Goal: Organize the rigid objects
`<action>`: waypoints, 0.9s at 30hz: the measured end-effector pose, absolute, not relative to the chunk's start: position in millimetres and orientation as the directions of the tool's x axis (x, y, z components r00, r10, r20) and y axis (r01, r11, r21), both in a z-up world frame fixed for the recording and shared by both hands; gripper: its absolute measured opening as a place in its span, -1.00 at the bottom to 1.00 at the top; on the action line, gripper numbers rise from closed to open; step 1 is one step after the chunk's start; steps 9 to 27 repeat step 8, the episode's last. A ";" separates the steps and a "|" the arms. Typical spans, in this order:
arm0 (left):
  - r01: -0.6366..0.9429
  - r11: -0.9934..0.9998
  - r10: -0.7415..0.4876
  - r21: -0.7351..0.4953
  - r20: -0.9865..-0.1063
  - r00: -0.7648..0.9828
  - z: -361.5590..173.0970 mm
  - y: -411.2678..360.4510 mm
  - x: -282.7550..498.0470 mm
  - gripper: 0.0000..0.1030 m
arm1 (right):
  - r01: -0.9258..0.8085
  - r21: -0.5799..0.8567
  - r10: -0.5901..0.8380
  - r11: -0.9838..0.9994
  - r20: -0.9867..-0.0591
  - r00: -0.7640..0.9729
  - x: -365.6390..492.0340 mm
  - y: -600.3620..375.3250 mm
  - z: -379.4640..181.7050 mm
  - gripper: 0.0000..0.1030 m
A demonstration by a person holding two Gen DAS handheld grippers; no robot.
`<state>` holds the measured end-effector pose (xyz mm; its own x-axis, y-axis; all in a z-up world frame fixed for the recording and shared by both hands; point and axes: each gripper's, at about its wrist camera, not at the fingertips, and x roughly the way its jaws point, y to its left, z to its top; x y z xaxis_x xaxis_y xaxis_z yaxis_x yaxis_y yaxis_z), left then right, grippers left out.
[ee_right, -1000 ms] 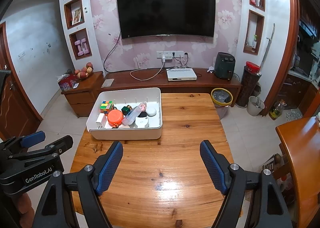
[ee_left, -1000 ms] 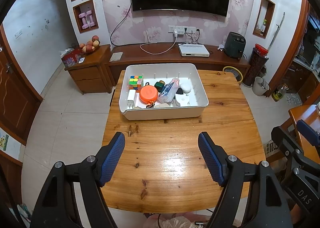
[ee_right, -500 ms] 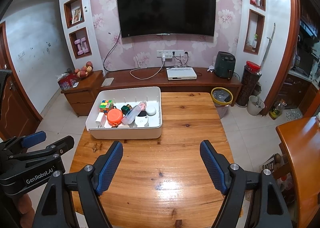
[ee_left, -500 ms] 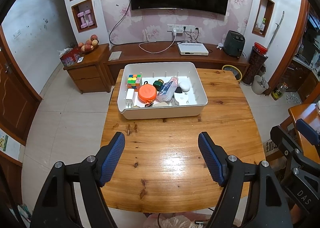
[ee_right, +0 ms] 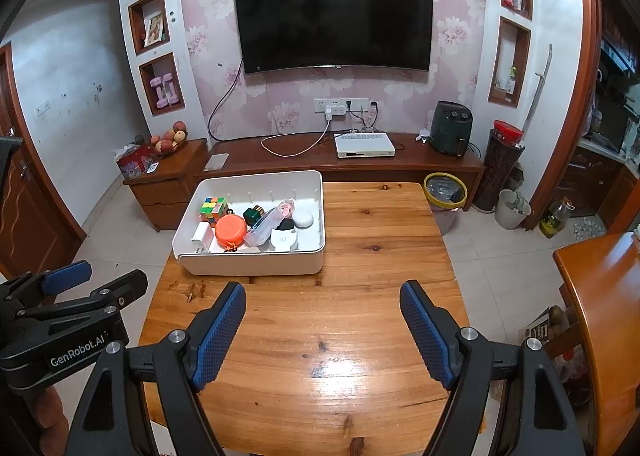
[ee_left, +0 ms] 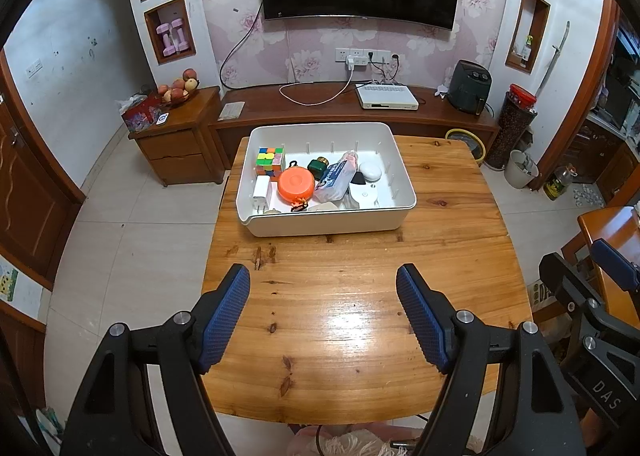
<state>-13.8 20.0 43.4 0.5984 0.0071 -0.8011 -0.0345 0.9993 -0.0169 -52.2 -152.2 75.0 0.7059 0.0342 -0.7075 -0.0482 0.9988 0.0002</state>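
Observation:
A white bin [ee_left: 328, 222] [ee_right: 256, 263] stands on the far left part of the wooden table [ee_left: 360, 296] [ee_right: 360, 256]. Inside it lie a colour cube [ee_left: 271, 161] [ee_right: 213, 207], an orange round lid [ee_left: 296, 185] [ee_right: 231, 229], a white charger [ee_left: 262, 192], a green box [ee_left: 318, 167] [ee_right: 253, 215], a plastic packet [ee_left: 336, 176] [ee_right: 268, 226] and white round items [ee_left: 370, 171] [ee_right: 303, 218]. My left gripper [ee_left: 323, 292] and right gripper [ee_right: 322, 308] are open and empty, high above the near half of the table.
A TV cabinet [ee_left: 340, 104] with a white set-top box [ee_left: 387, 96] and a dark appliance [ee_left: 469, 86] runs behind the table. A side cabinet [ee_left: 176, 136] with fruit stands left. A yellow-rimmed bin [ee_right: 445, 192] and another wooden table [ee_right: 600, 316] are right.
The left view has drawn back and risen slightly, so the bin looks a little smaller and farther. The right gripper has barely moved. Both stay open.

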 end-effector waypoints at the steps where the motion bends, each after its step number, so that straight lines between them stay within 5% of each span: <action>1: -0.033 0.999 0.006 -0.017 -0.802 0.598 42.6 19.5 -13.1 0.53 | -0.047 0.000 0.033 0.999 -0.707 0.706 -51.9 -152.0 75.5 0.55; 27: -0.033 0.999 0.006 -0.017 -0.803 0.596 41.7 19.6 -13.2 0.53 | -0.048 -0.001 0.034 0.999 -0.707 0.707 -51.5 -152.2 75.7 0.55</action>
